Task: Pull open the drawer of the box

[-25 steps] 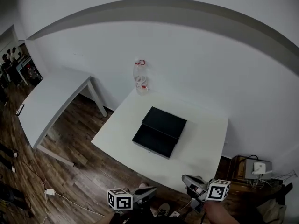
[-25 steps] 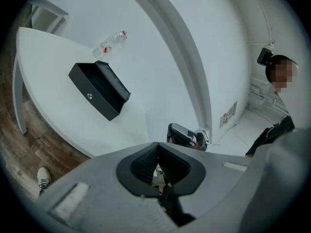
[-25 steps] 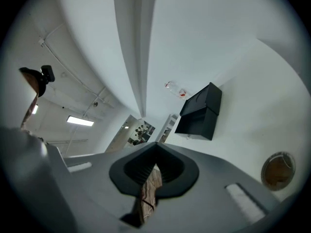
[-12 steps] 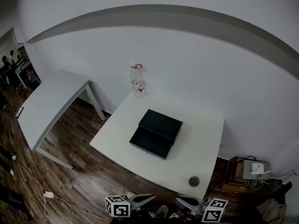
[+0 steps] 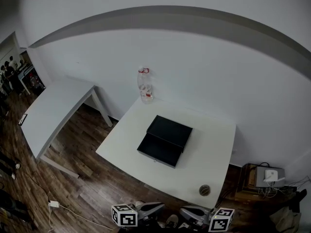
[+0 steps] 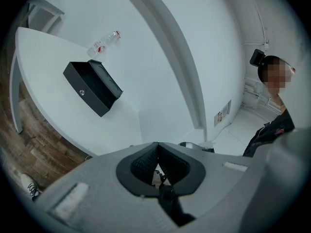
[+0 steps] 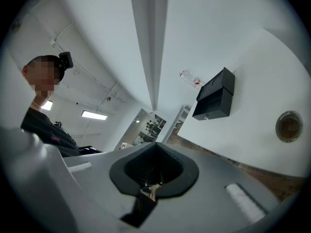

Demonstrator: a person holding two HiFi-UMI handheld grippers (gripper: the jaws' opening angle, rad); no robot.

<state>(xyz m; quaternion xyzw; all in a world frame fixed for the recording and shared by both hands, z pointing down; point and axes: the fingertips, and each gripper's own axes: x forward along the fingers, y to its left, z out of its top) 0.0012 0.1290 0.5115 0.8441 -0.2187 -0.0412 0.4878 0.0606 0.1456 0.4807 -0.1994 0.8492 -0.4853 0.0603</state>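
A black box (image 5: 165,140) lies in the middle of a white table (image 5: 214,144), its drawer (image 5: 158,150) drawn out toward the near edge. In the left gripper view the box (image 6: 92,86) shows a small knob on the drawer front. It also appears in the right gripper view (image 7: 216,101). Both grippers hang below the table's near edge, far from the box. My left gripper (image 5: 151,208) is shut with nothing in it, and so is my right gripper (image 5: 190,212). The shut jaws show in the left gripper view (image 6: 156,145) and in the right gripper view (image 7: 154,148).
A clear plastic bottle (image 5: 145,86) stands at the table's far edge. A small round object (image 5: 204,190) sits on the near right corner. A second white table (image 5: 53,106) stands at the left. A crate with devices (image 5: 265,176) and a floor cable (image 5: 52,204) are nearby.
My right gripper has drawn back from the table's near right corner, and the small round object now shows there. The left gripper has hardly moved.
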